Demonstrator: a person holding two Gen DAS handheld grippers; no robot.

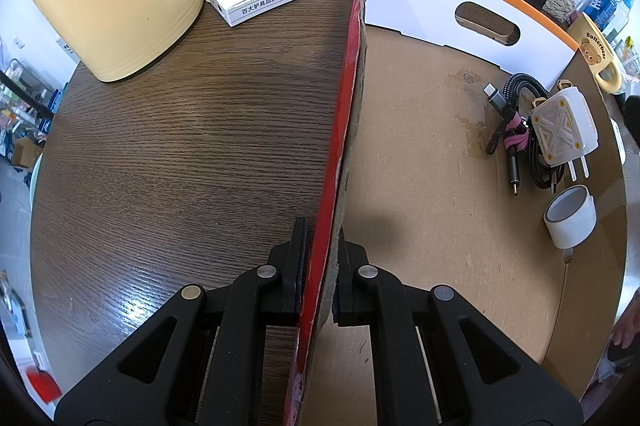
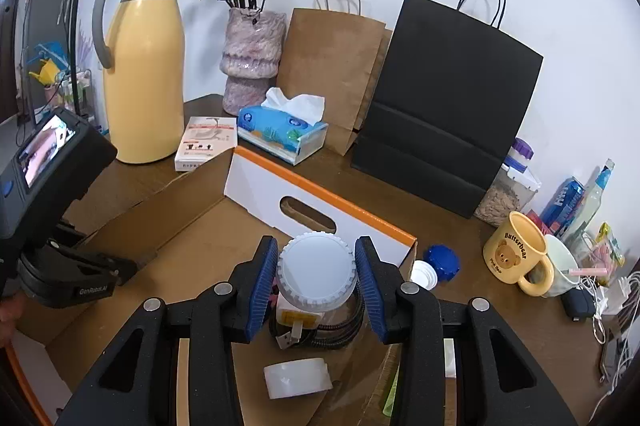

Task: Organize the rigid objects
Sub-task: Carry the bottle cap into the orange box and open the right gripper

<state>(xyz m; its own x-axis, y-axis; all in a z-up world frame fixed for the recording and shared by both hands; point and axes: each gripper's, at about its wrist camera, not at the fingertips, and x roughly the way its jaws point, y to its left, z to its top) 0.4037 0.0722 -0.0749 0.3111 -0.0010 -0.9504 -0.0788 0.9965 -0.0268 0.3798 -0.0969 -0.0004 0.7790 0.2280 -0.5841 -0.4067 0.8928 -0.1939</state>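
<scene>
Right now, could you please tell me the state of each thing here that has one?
Left tool: shut on the box flap.
Right tool: shut on a white-lidded jar, above the cardboard box.
Tape roll: lying in the box.
Charger: lying beside the coiled cable.
Blue cap: off, on the table.
</scene>
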